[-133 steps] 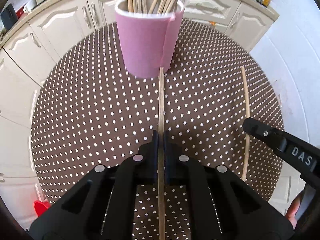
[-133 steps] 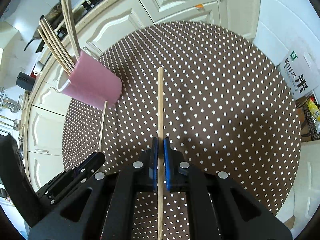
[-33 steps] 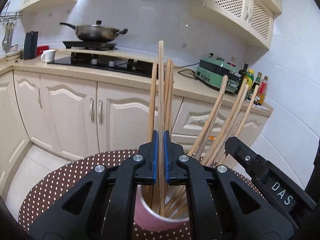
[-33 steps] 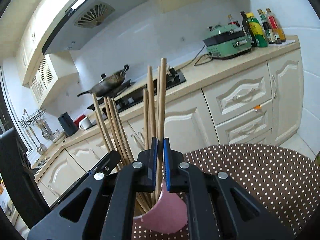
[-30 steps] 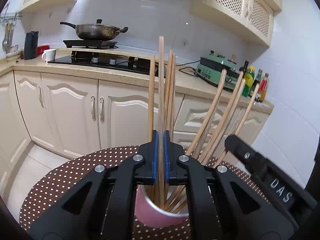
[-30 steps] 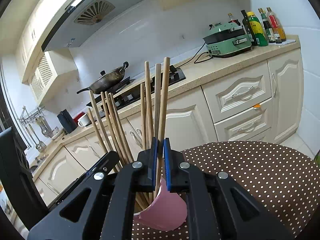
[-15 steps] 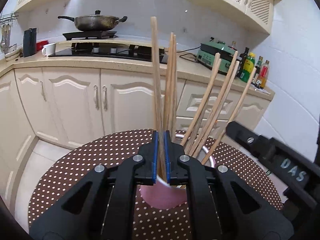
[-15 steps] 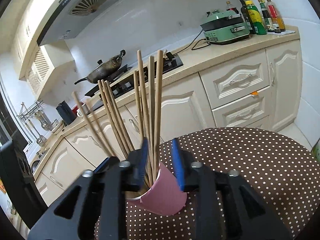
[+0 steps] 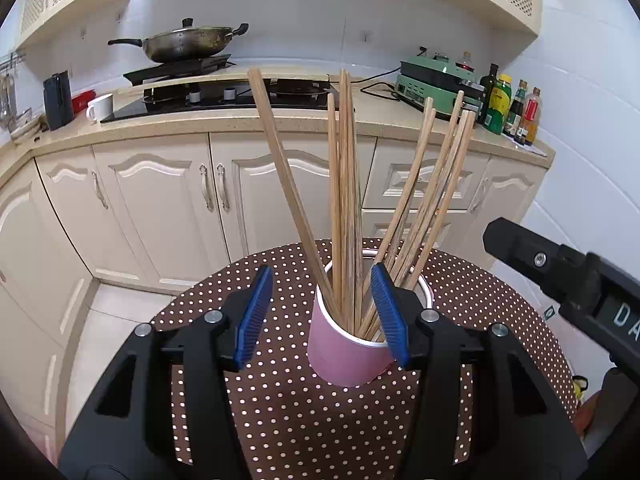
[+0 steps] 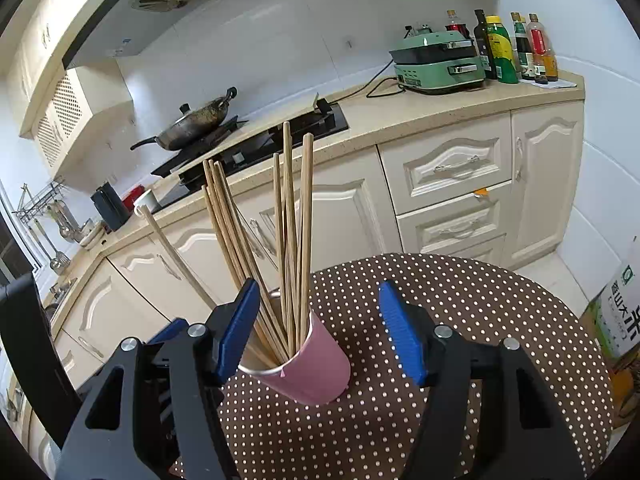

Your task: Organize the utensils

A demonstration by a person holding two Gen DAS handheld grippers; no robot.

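Chopsticks: standing bundled inside the pink cup
Pink cup: sitting on the dotted counter
Left claw: hanging apart, empty
Right claw: hanging apart, empty

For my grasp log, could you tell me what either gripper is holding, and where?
Nothing: left gripper and right gripper are open, chopsticks standing free in the pink cup.

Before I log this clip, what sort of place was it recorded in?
A home kitchen, most likely. A wok sits on a hob set into the counter, cream cabinets run below it, and sauce bottles stand by a green cooker. A cup of chopsticks stands on a dotted table.
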